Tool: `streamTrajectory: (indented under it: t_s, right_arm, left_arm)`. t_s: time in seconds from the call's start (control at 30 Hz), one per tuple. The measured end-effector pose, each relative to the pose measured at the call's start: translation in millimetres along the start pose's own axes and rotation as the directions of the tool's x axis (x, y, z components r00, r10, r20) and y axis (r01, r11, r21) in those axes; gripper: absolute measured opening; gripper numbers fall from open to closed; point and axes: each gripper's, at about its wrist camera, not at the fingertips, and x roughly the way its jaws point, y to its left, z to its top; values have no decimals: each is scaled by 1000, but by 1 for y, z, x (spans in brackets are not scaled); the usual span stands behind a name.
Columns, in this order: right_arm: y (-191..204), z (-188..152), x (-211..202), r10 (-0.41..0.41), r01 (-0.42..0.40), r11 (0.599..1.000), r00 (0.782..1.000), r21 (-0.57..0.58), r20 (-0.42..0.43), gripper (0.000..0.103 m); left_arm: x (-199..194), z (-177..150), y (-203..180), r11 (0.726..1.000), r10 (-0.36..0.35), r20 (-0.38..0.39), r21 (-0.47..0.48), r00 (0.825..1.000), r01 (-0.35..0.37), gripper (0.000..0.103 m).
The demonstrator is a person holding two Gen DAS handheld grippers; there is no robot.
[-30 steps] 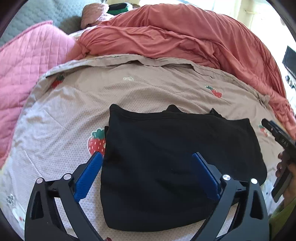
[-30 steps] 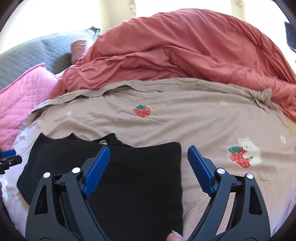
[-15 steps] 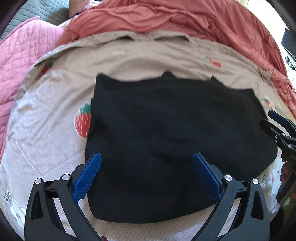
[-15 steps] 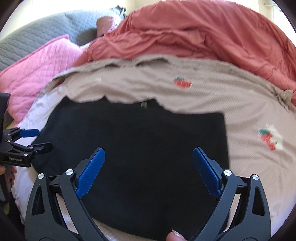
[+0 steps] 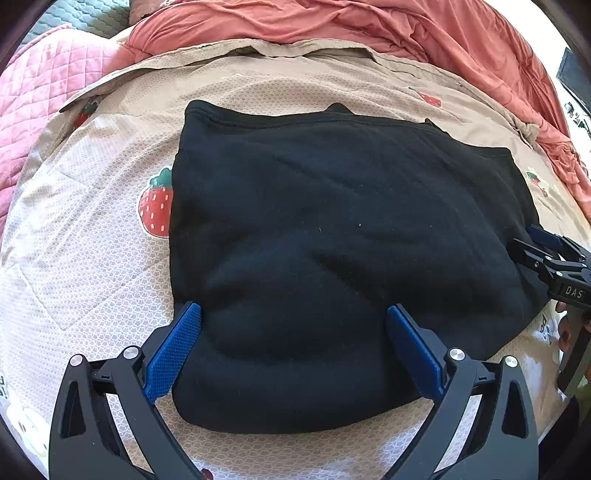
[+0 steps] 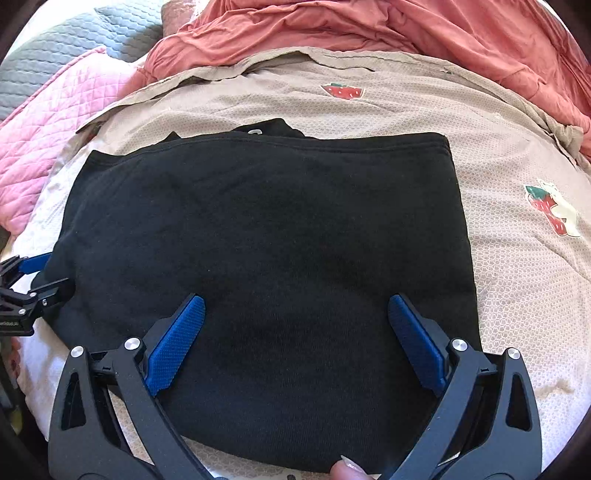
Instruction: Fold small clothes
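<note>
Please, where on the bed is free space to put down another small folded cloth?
Free: the beige strawberry sheet right of the black garment, and the strip between it and the red duvet. Also left of it, toward the pink quilt. Crowded: the near edge, under both tools.

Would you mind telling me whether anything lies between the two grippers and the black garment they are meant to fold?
Nothing visible does. The black garment lies bare on the strawberry-print sheet, and both the left gripper and the right gripper, its fingers opening, hang directly over it with only cloth between their fingers.
</note>
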Motion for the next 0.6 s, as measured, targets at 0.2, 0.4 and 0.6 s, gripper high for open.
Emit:
streamTrajectory:
  t_s: [0.2,0.4,0.6]
  right_arm:
    - [0,0,-3,-12,12,1000,1000,9,-4,93]
    - [-2,-5,-5,-10,10,1000,1000,18,-1,93]
    - [1,-19,-12,-40,40,999,999,2,3,93]
  left_arm:
    - [-1,-2,0,1000,-3,3,-3,1000,3,99]
    - [-3,-7,3,1000,-9,3,-9,1000,9,99]
    - [-6,-12,5,1000,4,-3,-3,1000,-4,99]
